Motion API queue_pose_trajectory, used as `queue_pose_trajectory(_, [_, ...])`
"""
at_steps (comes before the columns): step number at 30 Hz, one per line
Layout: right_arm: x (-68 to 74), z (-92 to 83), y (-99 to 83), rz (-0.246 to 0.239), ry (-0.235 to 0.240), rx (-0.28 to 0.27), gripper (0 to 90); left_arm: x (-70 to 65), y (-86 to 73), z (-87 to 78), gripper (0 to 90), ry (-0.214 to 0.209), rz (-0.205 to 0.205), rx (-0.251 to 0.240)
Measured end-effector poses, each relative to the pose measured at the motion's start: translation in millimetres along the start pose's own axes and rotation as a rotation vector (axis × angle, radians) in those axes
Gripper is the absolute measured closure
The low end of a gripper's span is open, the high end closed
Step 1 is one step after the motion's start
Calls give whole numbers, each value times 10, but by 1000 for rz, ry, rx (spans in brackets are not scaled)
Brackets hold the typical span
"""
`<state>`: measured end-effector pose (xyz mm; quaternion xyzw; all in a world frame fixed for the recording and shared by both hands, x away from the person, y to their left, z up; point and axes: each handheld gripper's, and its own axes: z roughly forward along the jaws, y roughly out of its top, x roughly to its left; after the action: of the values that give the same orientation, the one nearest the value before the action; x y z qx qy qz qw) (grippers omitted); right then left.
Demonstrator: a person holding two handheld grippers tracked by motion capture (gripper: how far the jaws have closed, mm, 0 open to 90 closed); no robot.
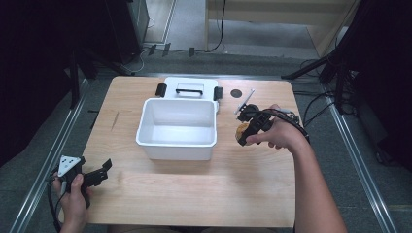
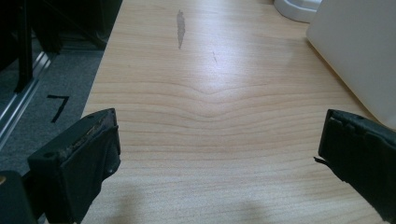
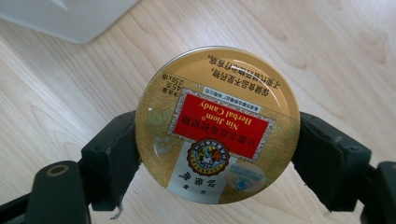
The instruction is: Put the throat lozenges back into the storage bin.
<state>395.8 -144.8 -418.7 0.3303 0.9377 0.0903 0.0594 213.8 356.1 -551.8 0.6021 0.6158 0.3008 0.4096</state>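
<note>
My right gripper (image 3: 217, 154) pinches the round gold candy tin (image 3: 217, 126) by its rim, lifted to clear the white plastic bin's (image 1: 177, 141) wall; my left gripper (image 1: 99, 174) rests spread near the table's (image 1: 194, 189) front-left corner.

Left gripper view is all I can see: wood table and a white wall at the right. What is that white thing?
Observer: It is an open white bin, with nothing in it, in the middle of the table.
Operator: What does the other hand do?
Observer: The right gripper is beside the bin, jaws shut on a round candy tin.
Operator: Where is the bin's lid?
Observer: The white lid lies flat just behind the bin.
</note>
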Motion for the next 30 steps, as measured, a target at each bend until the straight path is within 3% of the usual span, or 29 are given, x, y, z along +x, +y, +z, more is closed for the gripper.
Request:
queue_pose_trajectory(14, [64,-206,233,-69,-14,-3,207,2,0,1,0,-3,-2,1])
queue_pose_trajectory(30, [233,-479,553,-155,-36,-10,207,2,2,5,0,-6,-4,2])
